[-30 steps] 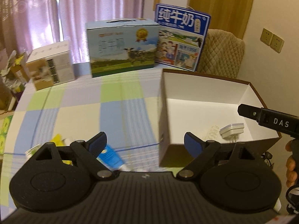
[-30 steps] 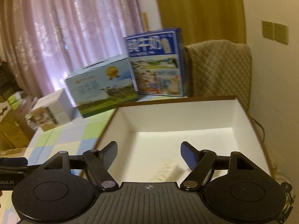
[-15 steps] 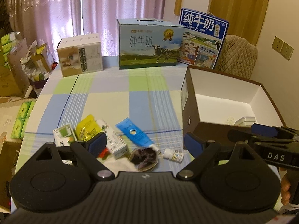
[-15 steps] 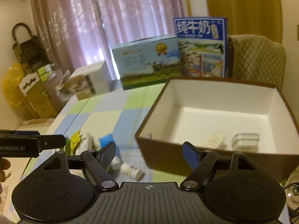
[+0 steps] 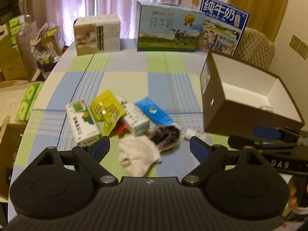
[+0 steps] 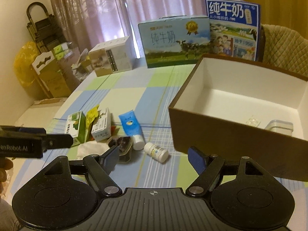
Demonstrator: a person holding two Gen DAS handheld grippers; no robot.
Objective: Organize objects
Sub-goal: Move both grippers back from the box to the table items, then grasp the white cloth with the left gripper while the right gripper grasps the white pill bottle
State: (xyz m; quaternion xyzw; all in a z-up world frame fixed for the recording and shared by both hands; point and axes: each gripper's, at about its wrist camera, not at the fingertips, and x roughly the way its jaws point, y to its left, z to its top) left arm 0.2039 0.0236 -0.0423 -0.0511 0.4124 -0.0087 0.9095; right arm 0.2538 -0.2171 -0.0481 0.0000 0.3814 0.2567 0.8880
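Left wrist view: both claws, left claw [image 5: 149, 146] and right claw [image 6: 153, 155], spread and empty, are backing off the brown box [image 5: 236, 113] toward clutter [image 5: 123, 115] waiting mid-bench, signalling another pickup.

The checked tablecloth [image 5: 134, 77] carries a brown box [image 5: 231, 113]; left of the box lie a blue tube [image 5: 154, 111], cartons, a yellow pouch [image 5: 107, 111] — behind it, milk cartons [image 5: 167, 28].

On the table [image 5: 130, 73], small items are lying clustered at 6 o'clock, the open box [image 5: 231, 113] sitting at 3, cartons [image 5: 169, 30] standing at 12.
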